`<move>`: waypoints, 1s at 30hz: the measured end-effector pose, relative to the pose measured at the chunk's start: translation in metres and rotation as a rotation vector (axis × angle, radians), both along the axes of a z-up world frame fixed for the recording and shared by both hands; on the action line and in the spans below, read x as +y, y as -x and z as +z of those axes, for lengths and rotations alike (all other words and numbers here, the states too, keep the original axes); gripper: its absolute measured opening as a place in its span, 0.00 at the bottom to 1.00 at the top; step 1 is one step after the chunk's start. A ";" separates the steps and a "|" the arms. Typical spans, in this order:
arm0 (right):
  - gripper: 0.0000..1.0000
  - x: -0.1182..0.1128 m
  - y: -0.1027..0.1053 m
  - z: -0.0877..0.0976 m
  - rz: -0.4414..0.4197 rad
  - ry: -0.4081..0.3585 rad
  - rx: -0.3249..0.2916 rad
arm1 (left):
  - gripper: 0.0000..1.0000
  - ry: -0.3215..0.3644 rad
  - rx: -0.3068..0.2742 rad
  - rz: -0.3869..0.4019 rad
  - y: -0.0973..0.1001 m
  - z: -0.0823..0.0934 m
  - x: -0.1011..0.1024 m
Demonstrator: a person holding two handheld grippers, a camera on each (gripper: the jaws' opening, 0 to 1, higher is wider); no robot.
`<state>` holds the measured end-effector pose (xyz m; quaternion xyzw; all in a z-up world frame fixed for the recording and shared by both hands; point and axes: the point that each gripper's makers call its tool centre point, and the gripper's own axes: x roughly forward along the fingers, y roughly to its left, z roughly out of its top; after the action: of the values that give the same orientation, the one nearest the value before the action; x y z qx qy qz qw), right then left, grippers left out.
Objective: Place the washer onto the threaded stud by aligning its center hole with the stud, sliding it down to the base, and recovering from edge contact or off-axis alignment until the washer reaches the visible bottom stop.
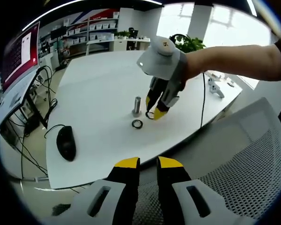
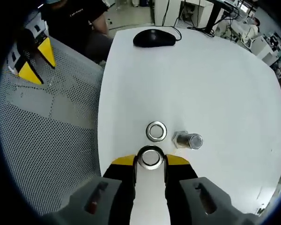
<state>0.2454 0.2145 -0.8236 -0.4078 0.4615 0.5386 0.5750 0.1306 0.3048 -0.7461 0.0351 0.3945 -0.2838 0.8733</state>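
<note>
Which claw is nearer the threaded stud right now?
Right. The right claw is down at the table beside the threaded stud, its jaws around a washer. The left claw sits back off the table's near edge, over the mesh chair.

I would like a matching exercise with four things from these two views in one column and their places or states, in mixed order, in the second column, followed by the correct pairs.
Things:
1. black computer mouse
2. shiny metal threaded stud
3. loose flat metal washer
4. second flat metal washer

Places or states:
A. lying free on the white table, beside the stud
B. between the right tongs
C. near the table's edge, away from the metal parts
D. standing upright, nothing on it

Pairs: 1-C, 2-D, 3-A, 4-B
</note>
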 end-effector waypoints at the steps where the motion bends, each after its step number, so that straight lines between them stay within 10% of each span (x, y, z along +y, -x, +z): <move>1: 0.23 0.000 -0.001 0.001 0.003 0.001 -0.002 | 0.12 -0.001 0.000 -0.001 0.000 0.000 0.000; 30: 0.23 0.015 -0.014 0.052 0.127 -0.016 -0.056 | 0.12 0.003 -0.006 -0.004 0.000 0.002 -0.001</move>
<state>0.2590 0.2293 -0.7712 -0.4467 0.4142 0.5661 0.5554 0.1302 0.3037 -0.7443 0.0352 0.3912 -0.2859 0.8740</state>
